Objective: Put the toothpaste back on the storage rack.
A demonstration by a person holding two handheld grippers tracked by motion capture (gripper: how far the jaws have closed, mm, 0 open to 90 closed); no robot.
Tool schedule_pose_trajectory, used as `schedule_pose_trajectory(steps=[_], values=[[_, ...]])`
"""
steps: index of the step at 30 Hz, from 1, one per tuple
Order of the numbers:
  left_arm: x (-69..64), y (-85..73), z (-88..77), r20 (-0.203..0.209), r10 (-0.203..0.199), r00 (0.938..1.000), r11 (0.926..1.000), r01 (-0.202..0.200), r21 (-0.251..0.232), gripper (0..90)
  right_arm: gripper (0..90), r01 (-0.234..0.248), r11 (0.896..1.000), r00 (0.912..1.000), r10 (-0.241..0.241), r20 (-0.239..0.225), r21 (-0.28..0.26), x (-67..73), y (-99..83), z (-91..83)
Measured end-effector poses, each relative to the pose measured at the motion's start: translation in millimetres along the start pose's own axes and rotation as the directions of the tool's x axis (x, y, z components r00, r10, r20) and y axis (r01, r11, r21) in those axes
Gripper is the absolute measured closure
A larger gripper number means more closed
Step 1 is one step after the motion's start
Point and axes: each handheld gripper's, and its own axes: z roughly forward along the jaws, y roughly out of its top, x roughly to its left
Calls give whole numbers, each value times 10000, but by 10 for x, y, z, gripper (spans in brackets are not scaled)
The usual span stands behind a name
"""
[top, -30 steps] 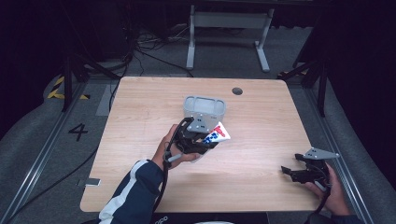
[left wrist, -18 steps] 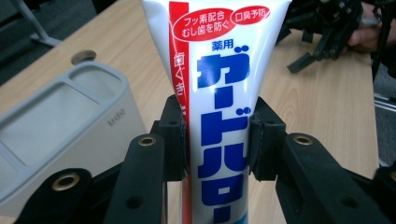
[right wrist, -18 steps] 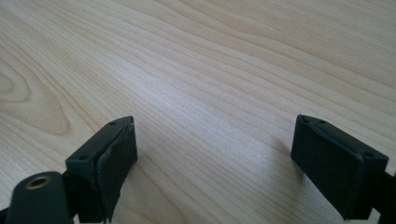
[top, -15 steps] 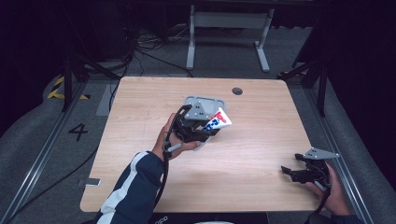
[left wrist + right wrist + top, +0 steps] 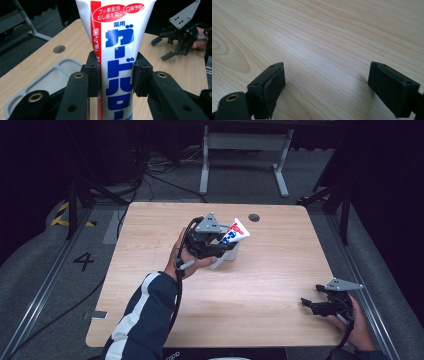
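Big wooden desk (image 5: 260, 285), with a grey tray (image 5: 53, 80) sitting at the lower left of the left gripper view. Left gripper (image 5: 212, 240), mid-frame in the high view, has its jaws clamped on a toothpaste tube (image 5: 117, 57), held up off the desk just above that tray. Right gripper (image 5: 327, 306) rests at the lower right, jaws wide open, nothing in them. My worry: the tube's soft and slick, so it could slip or swing out.

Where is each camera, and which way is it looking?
High view: above the person's side, looking forward and down at the table; forearms, left gripper, right gripper.
Left gripper view: rides that gripper, jaws clamping the toothpaste tube over the grey tray.
Right gripper view: open jaws above bare wood.
Shared: tube, tray.
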Motion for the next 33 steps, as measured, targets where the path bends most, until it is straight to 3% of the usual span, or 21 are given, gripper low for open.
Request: schedule_pose_trajectory(steps=[17,33], values=[[219,53,93,-364,-475,9982,9979,458,-468,651,148,0,10000,10000,0,0,-2,0,0,0],[381,77,194,-706,-719,9949,9938,655,-900,651,148,-1,10000,10000,1,-1,0,0,0,0]])
